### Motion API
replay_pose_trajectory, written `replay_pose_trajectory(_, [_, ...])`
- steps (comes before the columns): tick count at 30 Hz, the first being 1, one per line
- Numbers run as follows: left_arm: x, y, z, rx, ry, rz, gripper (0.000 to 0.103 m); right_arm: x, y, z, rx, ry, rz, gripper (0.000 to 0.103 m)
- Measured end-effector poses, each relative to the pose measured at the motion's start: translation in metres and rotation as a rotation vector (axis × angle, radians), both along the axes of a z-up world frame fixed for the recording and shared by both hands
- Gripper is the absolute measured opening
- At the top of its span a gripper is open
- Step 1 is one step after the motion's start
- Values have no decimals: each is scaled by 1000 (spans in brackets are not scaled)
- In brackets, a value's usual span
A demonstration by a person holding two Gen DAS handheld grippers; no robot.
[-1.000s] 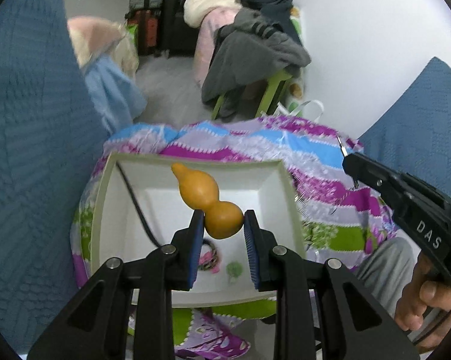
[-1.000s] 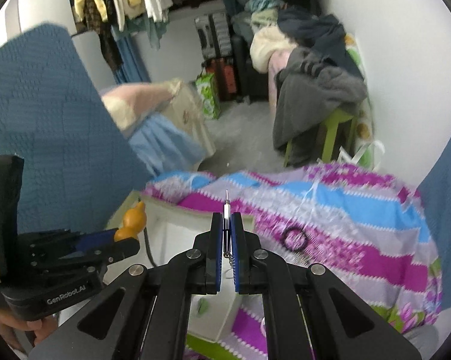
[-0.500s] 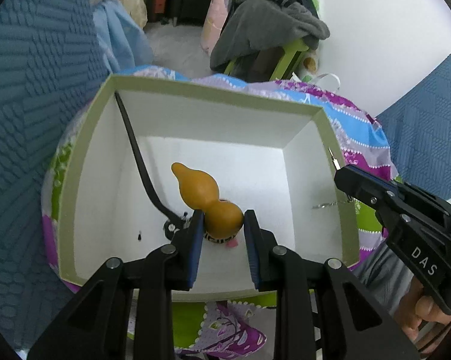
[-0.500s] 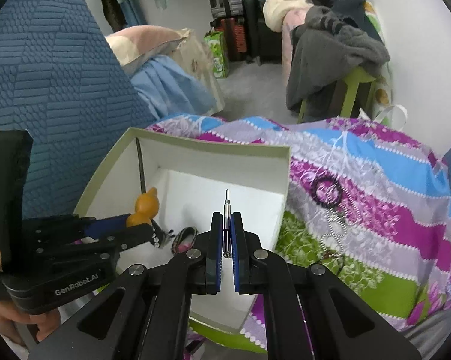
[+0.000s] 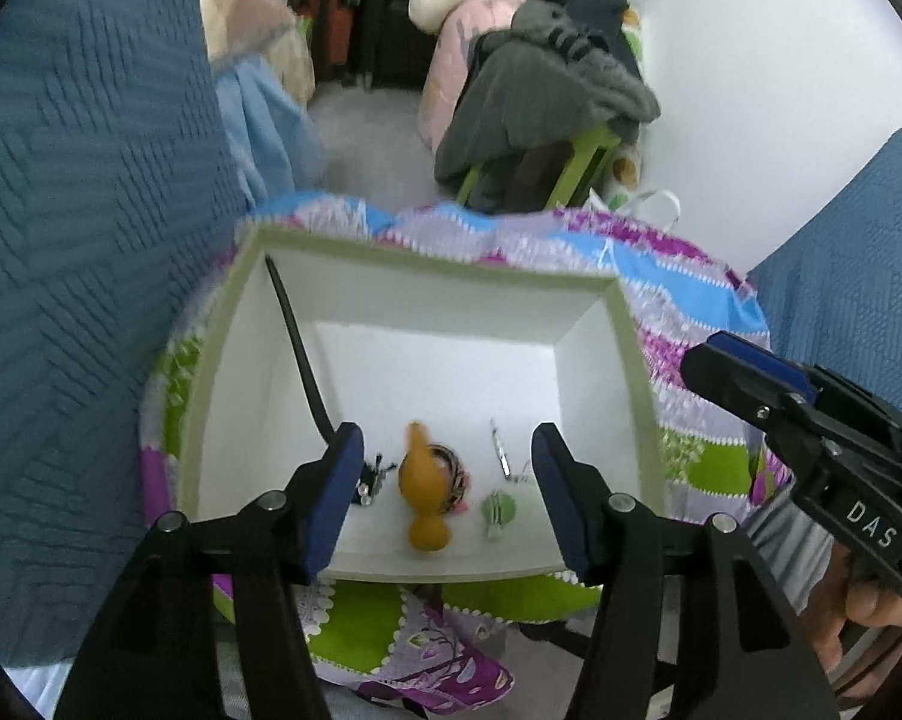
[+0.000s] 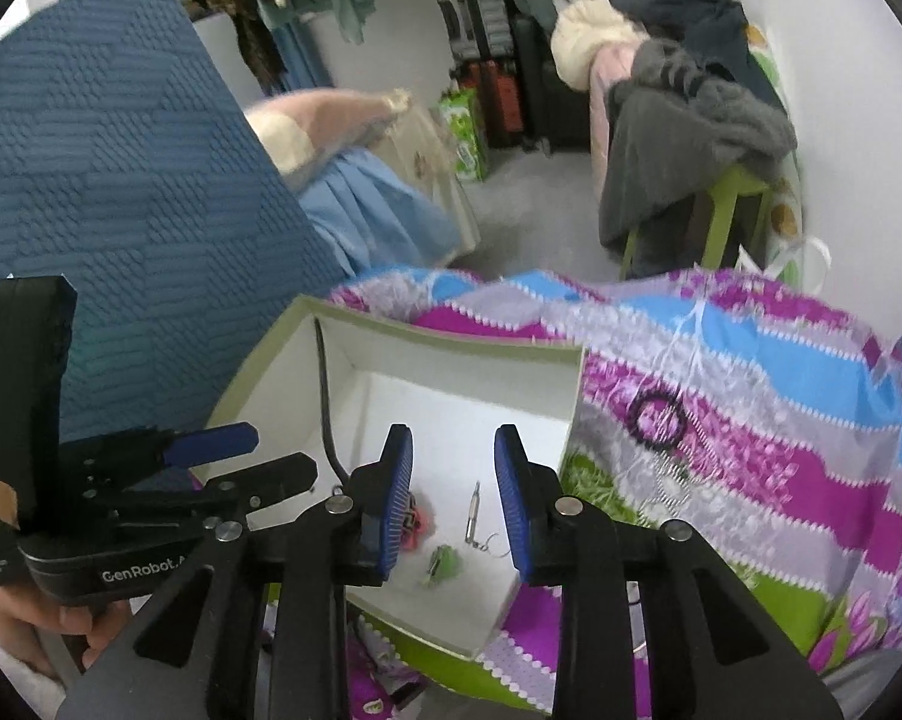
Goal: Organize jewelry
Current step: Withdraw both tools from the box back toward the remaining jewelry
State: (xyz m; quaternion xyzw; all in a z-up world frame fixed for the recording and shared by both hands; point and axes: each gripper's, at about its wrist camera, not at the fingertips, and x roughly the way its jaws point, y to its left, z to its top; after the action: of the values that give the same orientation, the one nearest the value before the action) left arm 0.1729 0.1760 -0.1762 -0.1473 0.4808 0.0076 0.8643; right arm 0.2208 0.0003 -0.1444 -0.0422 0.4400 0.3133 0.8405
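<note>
The left gripper [image 5: 445, 492] has just been opening: a moment ago its pads clamped the orange gourd pendant [image 5: 422, 501], and now the jaws stand wide with the pendant lying loose on the floor of the white box [image 5: 427, 267], against a striped bangle [image 5: 454, 477]. The right gripper [image 6: 454, 498] has just been opening too; the thin silver pin [image 6: 472, 510] it pinched half a second ago now lies on the box floor, free of the pads. Both grippers sit a little higher above the box than half a second back.
</note>
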Motion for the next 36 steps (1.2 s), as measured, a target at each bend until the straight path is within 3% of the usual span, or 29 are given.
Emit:
replay_pose_trajectory(9, [-13,-28,45,-19,-123,26,59,-6,-40,50,40,-114,9,27])
replay_pose_trajectory(16, [-20,-60,54,-57,-177,25,59,-8,-71,59,40,-158,1,27])
replay_pose_trajectory(26, [-31,-111,25,-156,-176,10,59,-2,-129,18,8,-107,-47,26])
replay_pose_trajectory(36, [-35,-148,-18,-151,-134,-53,59,10,-149,-54,-15,18,6,26])
